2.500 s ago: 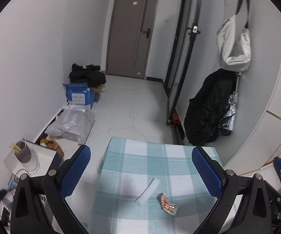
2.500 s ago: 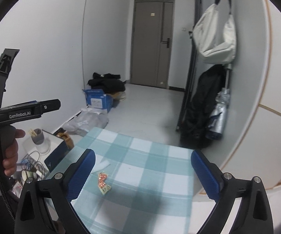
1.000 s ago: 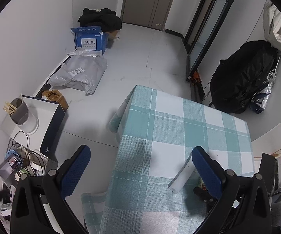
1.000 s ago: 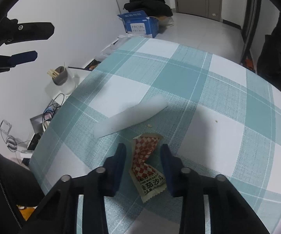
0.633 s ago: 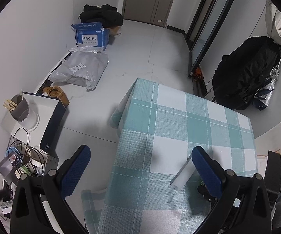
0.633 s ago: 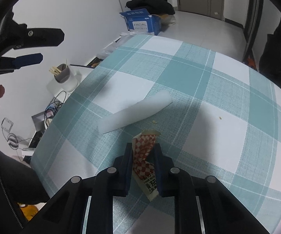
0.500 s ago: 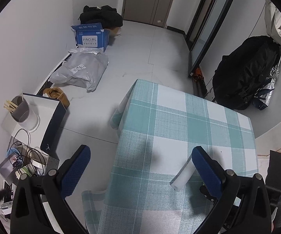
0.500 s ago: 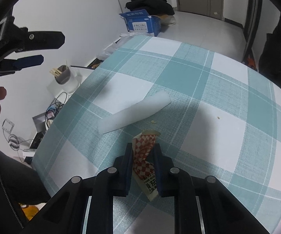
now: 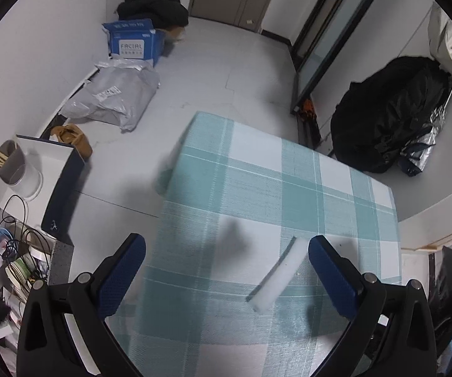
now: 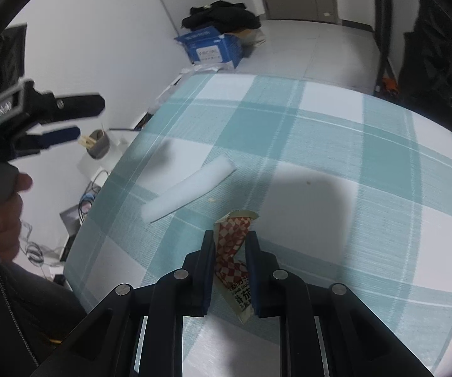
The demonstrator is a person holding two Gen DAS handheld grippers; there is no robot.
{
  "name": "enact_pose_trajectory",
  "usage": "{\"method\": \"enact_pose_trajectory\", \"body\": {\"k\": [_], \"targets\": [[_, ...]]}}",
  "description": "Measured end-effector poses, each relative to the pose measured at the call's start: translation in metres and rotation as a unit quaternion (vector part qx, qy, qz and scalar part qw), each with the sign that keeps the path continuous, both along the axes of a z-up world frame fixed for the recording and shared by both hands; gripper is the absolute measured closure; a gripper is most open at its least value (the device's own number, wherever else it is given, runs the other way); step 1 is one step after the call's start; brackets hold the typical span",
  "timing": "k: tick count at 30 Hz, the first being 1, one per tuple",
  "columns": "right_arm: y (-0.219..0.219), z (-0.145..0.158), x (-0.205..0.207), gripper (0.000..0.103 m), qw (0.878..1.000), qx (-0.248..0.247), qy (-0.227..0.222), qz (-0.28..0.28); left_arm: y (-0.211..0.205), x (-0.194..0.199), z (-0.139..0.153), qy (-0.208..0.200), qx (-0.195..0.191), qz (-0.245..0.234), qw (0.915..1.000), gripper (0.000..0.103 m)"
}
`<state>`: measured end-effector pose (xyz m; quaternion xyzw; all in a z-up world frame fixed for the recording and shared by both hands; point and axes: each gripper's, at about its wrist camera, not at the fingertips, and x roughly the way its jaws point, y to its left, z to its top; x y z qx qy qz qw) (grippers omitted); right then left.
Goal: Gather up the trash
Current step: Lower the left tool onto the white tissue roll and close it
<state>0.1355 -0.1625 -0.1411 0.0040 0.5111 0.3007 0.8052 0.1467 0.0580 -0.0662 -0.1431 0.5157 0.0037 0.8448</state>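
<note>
Two pieces of trash on one table (image 10: 367, 144), covered by a teal-and-white checked cloth; near edge cut off by both frames.

Floor clutter beyond the far edge, largest first:
- Black garment heap (image 9: 392, 113) against the right wall, partly cut off by the fisheye rim.
- Grey plastic mailer bag (image 9: 116, 97) on the floor at left.
- Blue carton (image 9: 135, 44) marked "FACIAL", smaller print unreadable.
- Grey cup (image 9: 9, 163) holding sticks, on a white box top.

Left gripper (image 9: 226, 270): blue-padded fingers (image 9: 122, 276) spread wide apart, clamped on nothing, hovering over the near left part of the cloth. Seen from the right wrist as a blurred dark shape with part of a hand; contact with anything not determinable there.

White foam strip (image 10: 188, 188): flat on the cloth, diagonal, just beyond the right gripper, not touched by either gripper. In the left view, far end partly hidden behind the right-side finger.

Right gripper (image 10: 230, 251): fingers drawn together, clamped on the red-and-white checked wrapper (image 10: 234, 238). Wrapper top protrudes past the fingertips; lower printed end hangs between the finger bases, text only partly legible. Contact between wrapper and cloth not determinable.
</note>
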Motion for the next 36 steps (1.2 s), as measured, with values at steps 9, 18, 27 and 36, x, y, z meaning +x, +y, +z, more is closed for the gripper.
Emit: {"method": "enact_pose_trajectory", "body": {"k": [9,18,27,36], "targets": [[-0.035,0.002,0.001,0.085,1.000,0.008,0.000,-0.024,-0.042,0.013,-0.012,0.021,0.037,-0.062,0.9972,0.001],[-0.070,0.000,0.000,0.085,0.999,0.003,0.004,-0.040,-0.075,0.015,-0.039,0.047,0.099,-0.137,0.9845,0.017],[-0.087,0.005,-0.004,0.085,0.999,0.016,0.000,-0.043,-0.089,0.015,-0.050,0.060,0.126,-0.162,0.9769,0.052],[-0.093,0.007,-0.004,0.085,0.999,0.024,-0.001,-0.045,-0.100,0.012,-0.047,0.062,0.129,-0.179,0.9734,0.086]]}}
